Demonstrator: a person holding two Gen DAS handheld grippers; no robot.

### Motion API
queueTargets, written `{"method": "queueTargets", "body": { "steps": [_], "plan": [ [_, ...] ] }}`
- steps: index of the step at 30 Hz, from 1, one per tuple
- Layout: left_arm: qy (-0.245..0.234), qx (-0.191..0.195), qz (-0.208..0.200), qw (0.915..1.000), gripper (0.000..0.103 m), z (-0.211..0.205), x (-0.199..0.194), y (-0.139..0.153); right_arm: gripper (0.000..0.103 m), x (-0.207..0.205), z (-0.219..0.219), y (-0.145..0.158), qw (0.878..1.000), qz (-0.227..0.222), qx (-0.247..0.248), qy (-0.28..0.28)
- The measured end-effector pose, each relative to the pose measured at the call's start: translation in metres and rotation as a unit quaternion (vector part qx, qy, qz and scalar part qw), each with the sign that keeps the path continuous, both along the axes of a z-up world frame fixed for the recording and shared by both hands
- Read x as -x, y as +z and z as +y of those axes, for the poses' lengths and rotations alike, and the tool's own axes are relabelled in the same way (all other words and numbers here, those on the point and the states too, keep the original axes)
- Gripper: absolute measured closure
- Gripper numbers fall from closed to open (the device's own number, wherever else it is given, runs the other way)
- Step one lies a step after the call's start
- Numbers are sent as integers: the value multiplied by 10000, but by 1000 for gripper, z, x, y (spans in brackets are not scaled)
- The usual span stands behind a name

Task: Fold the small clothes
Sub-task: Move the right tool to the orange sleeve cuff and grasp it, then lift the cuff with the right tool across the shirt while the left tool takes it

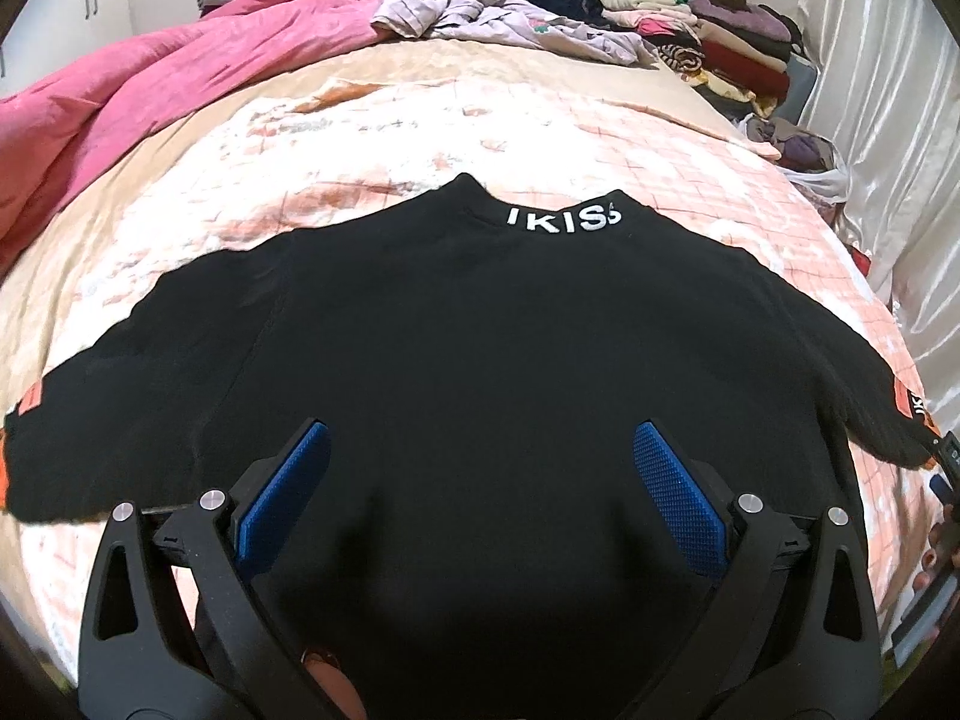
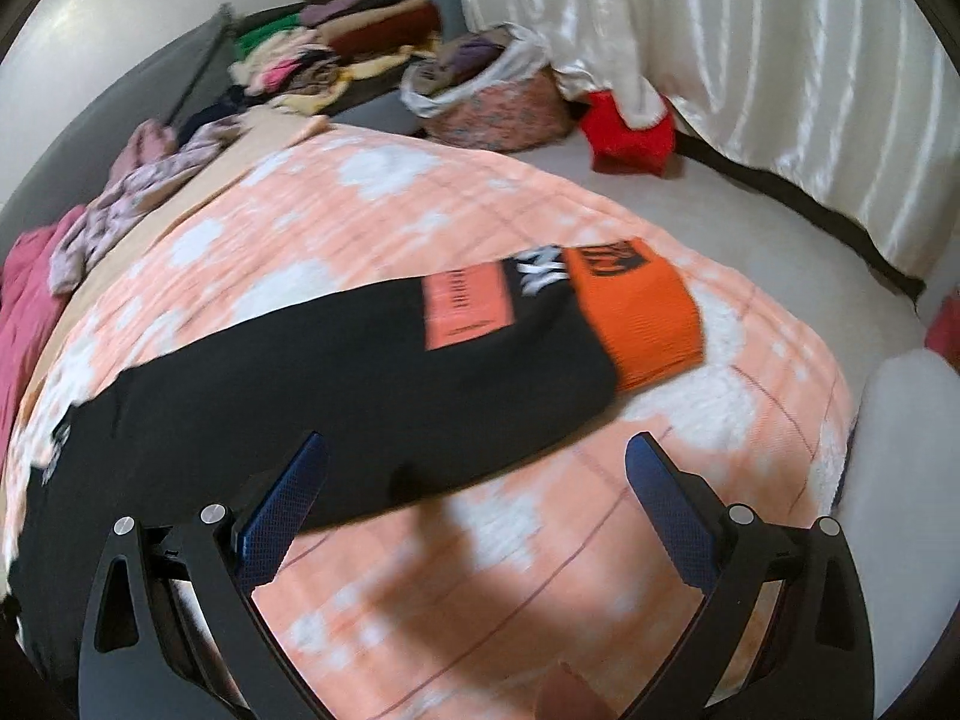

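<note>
A black sweater [image 1: 468,324] with white letters on its collar lies spread flat on the bed, both sleeves stretched out sideways. My left gripper [image 1: 480,450] hangs open over the sweater's lower body, its blue pads [image 1: 678,498] wide apart with nothing between them. In the right wrist view the sweater's right sleeve [image 2: 360,372] runs across the bed and ends in an orange cuff [image 2: 636,318] beside a salmon patch [image 2: 468,312]. My right gripper [image 2: 474,462] is open above the sleeve's near edge and the bedspread, holding nothing. That view is blurred.
The bed wears a peach and white checked spread [image 1: 600,138]. A pink quilt [image 1: 150,96] is bunched at the back left. Loose pale clothes [image 1: 498,18] and a stack of folded garments [image 1: 708,24] lie at the far end. A basket of clothes [image 2: 492,96] and white curtain [image 2: 750,60] stand to the right.
</note>
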State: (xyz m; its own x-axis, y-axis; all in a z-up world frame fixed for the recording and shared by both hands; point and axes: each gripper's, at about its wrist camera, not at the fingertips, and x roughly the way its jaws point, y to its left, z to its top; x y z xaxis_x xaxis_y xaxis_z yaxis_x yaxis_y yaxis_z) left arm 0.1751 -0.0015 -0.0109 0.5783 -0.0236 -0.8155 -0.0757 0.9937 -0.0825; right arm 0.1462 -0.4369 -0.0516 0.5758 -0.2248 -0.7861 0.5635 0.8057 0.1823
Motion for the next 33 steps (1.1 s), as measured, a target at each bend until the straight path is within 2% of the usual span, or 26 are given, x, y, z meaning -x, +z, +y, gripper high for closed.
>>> {"method": "queueTargets", "body": {
  "steps": [6,12,13,14,16,17,19,24,33],
  "plan": [
    [-45,-8,18,10000,8,-5,-13,0,4,-8,-38,-24,9977,-47,-566,-357],
    [-108,12,11,9999,8,-5,-25,-3,6,-14,-70,-30,9916,-632,-940,-622],
    [-111,11,13,9999,8,-5,-27,-3,15,-14,-73,-30,9907,-708,-968,-640],
    [-108,25,7,9999,8,-4,-29,-5,34,-14,-76,-29,9902,-755,-964,-666],
    [-106,72,29,9999,8,-2,-31,-6,51,-12,-83,-28,9874,-902,-1094,-704],
    [-119,113,42,9999,8,0,-32,-6,66,-11,-88,-29,9842,-1031,-1267,-690],
    [-133,127,38,9998,8,1,-34,-7,79,-6,-93,-26,9811,-1150,-1378,-725],
    [-186,225,35,9996,8,9,-37,-3,84,-4,-76,-4,9817,-1430,-1192,-408],
    [-603,193,39,9980,8,28,-43,11,85,-15,4,63,9776,-1876,-907,306]
  ]
}}
